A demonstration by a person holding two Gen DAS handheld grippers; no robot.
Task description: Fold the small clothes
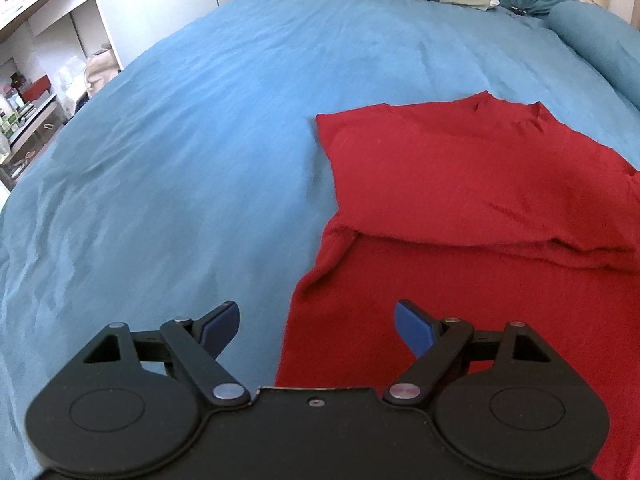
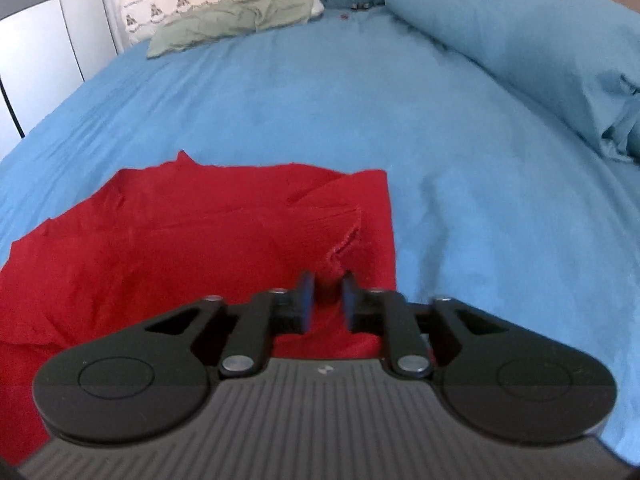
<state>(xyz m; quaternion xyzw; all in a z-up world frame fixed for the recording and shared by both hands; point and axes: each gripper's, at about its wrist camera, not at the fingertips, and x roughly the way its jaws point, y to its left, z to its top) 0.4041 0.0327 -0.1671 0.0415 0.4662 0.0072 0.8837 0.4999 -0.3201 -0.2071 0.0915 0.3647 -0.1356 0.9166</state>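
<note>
Right tongs [image 2: 325,298] pinch the soft, limp red top [image 1: 460,184]'s bunched fold; left tongs [image 1: 316,330] gape empty at its nine o'clock edge; grip hems.

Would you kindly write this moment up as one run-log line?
task: fold small clothes | left gripper: open, empty | right gripper: shut on red garment | surface: blue bedspread | fold: partly done

Black gripper [image 1: 316,328] linkages, blue pads [image 1: 414,330], silver rivets [image 1: 404,391].
</note>
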